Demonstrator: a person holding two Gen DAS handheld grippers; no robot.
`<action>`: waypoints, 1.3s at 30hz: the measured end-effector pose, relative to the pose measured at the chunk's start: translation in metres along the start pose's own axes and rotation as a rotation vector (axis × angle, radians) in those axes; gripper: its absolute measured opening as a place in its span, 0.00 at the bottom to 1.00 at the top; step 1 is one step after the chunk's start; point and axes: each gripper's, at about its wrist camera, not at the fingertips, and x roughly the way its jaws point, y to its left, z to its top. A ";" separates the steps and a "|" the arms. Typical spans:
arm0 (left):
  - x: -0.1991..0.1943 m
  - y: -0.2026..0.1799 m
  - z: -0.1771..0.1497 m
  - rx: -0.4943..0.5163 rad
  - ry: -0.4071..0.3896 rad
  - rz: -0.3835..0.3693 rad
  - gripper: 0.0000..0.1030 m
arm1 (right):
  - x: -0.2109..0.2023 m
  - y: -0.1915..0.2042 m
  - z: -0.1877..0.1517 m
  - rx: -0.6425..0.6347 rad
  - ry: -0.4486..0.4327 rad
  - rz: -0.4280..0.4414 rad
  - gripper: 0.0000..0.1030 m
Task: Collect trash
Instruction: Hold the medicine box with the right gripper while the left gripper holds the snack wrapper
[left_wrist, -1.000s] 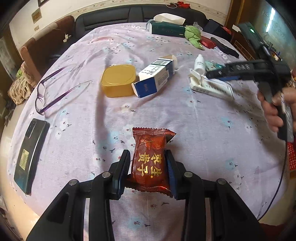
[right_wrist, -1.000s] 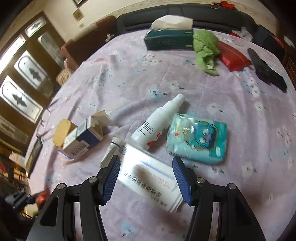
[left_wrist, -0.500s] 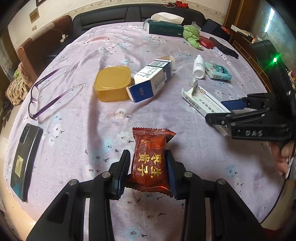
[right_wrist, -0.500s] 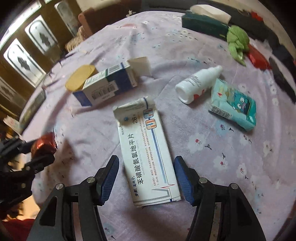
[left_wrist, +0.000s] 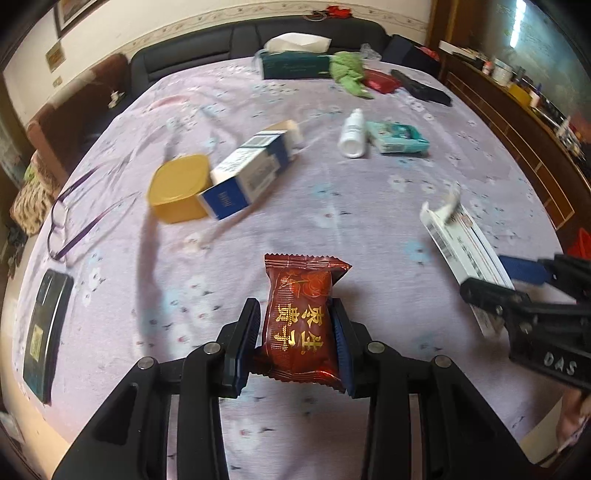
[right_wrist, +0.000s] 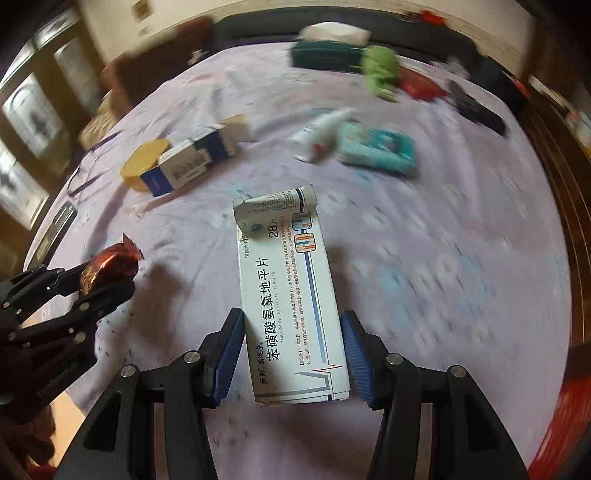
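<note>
Red foil snack packet (left_wrist: 301, 325) between the jaws of the left gripper (left_wrist: 295, 341), above the lilac floral-clothed surface (left_wrist: 332, 221). White flat cardboard medicine box (right_wrist: 291, 295) between the jaws of the right gripper (right_wrist: 291, 358), off to the packet's right. Beyond: yellow rounded tin (left_wrist: 179, 188) touching a blue-and-white carton (left_wrist: 251, 177); farther right, white plastic bottle (left_wrist: 353, 134) beside a teal tissue pack (left_wrist: 397, 137). Far left, purple-framed glasses (left_wrist: 74, 221) behind a dark flat phone (left_wrist: 46, 330).

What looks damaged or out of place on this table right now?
The white cardboard medicine box between the right gripper's fingers has a torn-open, crumpled far end. The blue-and-white carton lies tipped over, flap open.
</note>
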 end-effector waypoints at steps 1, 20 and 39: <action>-0.001 -0.005 0.001 0.012 -0.004 -0.002 0.35 | -0.004 -0.004 -0.005 0.021 -0.005 0.002 0.56; -0.027 -0.091 0.020 0.205 -0.087 -0.060 0.35 | -0.062 -0.076 -0.059 0.276 -0.092 -0.070 0.56; -0.036 -0.119 0.026 0.251 -0.128 -0.057 0.35 | -0.084 -0.096 -0.064 0.286 -0.134 -0.090 0.56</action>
